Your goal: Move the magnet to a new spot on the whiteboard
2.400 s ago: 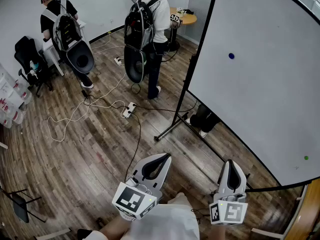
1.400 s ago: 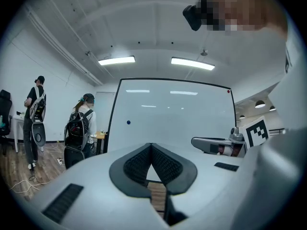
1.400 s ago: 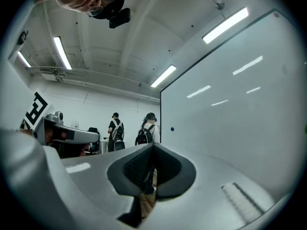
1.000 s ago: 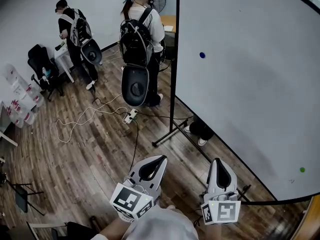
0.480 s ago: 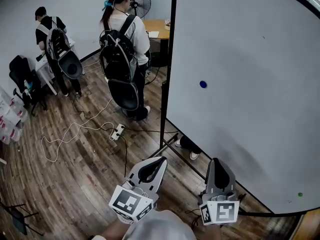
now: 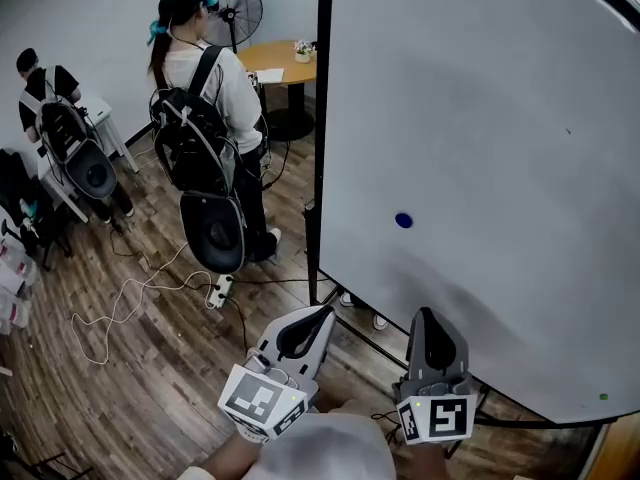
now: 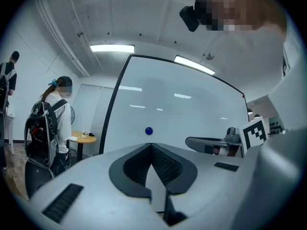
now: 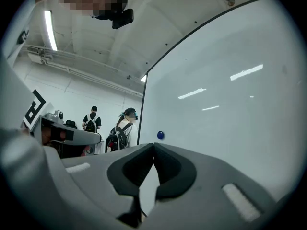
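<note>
Magnet (image 6: 403,220), blue, sits on the whiteboard (image 6: 500,108) toward its left edge, well apart from left gripper (image 6: 325,315) and right gripper (image 6: 428,316), both with fingers closed together, empty.

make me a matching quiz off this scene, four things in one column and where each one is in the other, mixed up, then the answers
Things:
1. blue magnet
2. green dot
3. round wooden table
4. power strip

Places:
A. on the wood floor, with cables running to it
B. near the lower right corner of the whiteboard
C. at the far end of the room, beside the standing fan
D. on the whiteboard, nearer its left edge

Pairs: 1-D, 2-B, 3-C, 4-A
</note>
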{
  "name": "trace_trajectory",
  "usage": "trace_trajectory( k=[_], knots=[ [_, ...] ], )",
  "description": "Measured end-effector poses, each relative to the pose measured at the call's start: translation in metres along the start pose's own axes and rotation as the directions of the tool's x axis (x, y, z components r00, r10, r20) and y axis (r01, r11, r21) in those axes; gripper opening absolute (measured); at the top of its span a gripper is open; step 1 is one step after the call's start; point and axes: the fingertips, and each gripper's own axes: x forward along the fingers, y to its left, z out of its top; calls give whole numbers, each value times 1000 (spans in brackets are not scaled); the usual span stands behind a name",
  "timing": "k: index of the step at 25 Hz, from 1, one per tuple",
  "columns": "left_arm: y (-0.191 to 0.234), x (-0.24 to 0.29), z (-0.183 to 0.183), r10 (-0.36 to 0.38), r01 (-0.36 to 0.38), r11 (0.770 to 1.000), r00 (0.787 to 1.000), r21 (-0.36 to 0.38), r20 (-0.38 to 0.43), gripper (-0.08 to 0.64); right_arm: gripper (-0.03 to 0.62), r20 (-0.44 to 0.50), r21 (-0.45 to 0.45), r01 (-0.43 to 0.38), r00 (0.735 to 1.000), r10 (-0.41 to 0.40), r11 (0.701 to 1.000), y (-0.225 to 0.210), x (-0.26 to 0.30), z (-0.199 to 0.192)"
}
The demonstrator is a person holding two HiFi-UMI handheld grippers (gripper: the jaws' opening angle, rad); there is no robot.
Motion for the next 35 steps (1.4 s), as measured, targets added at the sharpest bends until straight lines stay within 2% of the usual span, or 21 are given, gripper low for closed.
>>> trace_trajectory(
  k=[10,14,18,22,25,35],
  knots=[
    [8,64,-1,-22,22,1000,999,-2,-43,6,11,-1,35,-11,1000,12,999,-33,46,-8],
    [2,63,-7,-19,19,1000,999,1,-46,6,11,-3,44,-20,1000,21,999,-30,39,-13],
    [-6,44,5,-33,34,999,999,2,-25,8,11,7,32,-19,1000,18,999,-14,21,2],
    [-6,61,8,-49,50,999,998,20,-28,8,11,14,13,-28,1000,28,1000,-19,29,5],
    [-8,76,11,-58,59,997,998,42,-32,55,11,23,20,-23,999,22,1000,-27,31,7],
    [-5,114,11,-72,74,994,997,74,-29,101,11,34,14,0,999,-1,1000,-45,31,4]
  ],
)
